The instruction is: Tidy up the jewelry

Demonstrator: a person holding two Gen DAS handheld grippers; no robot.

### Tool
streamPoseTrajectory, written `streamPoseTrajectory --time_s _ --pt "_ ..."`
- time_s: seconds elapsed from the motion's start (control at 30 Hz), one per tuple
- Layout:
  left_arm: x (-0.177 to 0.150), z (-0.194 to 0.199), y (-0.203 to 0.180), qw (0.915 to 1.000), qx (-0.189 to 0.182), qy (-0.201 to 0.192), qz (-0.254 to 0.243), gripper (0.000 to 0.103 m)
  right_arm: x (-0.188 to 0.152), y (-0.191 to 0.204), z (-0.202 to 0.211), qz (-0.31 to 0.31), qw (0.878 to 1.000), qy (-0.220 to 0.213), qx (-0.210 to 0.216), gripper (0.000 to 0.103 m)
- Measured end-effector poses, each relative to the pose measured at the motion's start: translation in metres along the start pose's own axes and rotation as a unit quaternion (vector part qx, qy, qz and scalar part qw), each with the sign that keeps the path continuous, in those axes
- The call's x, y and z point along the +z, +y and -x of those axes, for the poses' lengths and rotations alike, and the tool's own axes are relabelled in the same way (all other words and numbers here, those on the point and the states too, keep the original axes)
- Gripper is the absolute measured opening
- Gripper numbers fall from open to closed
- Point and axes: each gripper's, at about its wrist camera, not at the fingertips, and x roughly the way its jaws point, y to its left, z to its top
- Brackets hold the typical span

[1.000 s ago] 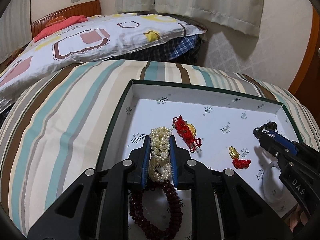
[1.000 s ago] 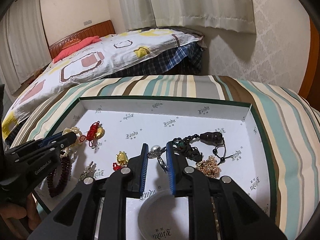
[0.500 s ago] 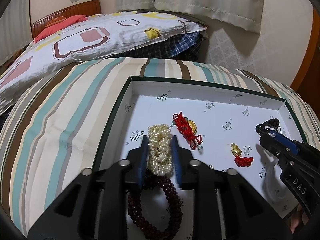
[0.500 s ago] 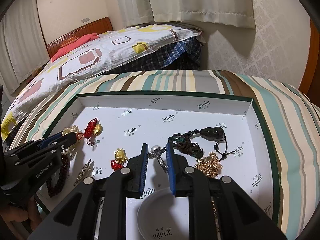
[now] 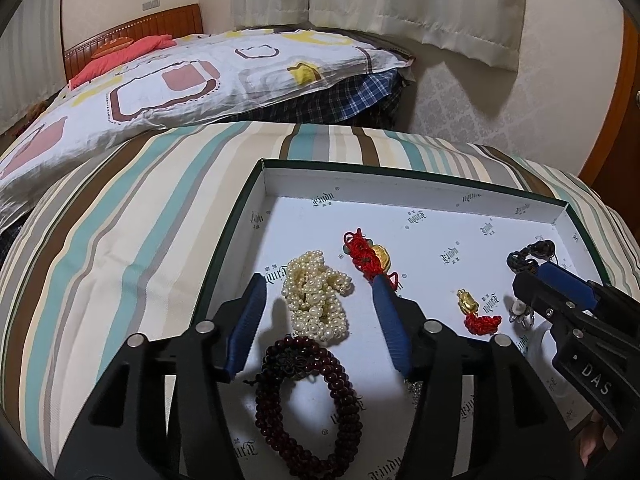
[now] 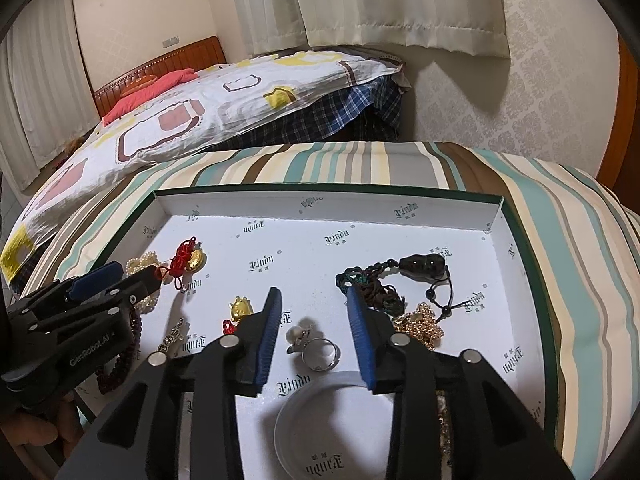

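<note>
both tongs just let go
left tongs (image 5: 320, 312) have opened off the pearl strand (image 5: 318, 298); right tongs (image 6: 314, 326) opened off the ring (image 6: 320, 354); both pieces lie placed in the box (image 6: 320, 210).

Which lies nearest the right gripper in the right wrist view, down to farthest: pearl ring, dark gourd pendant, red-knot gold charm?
1. Pearl ring: between the right gripper's open jaws, untouched.
2. Dark gourd pendant: farther back, right.
3. Red-knot gold charm: far left, by the left gripper.
</note>
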Motion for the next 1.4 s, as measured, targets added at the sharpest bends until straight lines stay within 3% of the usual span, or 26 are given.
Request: streamPoseTrajectory --time_s 0.27,0.43,1.0,1.23,1.4 --pt "-0.003 0.023 -0.003 0.9997 0.007 -0.023 0.004 0.073 -0.003 -0.006 0.025 -0.008 1.0 -0.025 -0.009 0.065" --pt "-0.015 0.048 -0.007 0.9993 0.01 -0.035 0.008 0.082 -0.012 -0.013 0.05 -0.016 0.999 -0.036 -0.019 0.074" --pt "-0.05 0.196 -0.005 0.9914 0.023 -0.128 0.015 0.095 -0.038 -0.005 0.172 -0.011 0.995 -0.097 -0.03 0.081" --pt "-0.063 0.246 -0.005 0.9881 0.044 -0.147 0.008 0.098 -0.045 0.006 0.223 0.005 0.991 -0.131 -0.034 0.084" --pt "-0.073 0.277 0.0 0.9865 0.04 -0.158 0.015 0.099 -0.052 0.011 0.246 0.01 0.989 -0.143 -0.036 0.085"
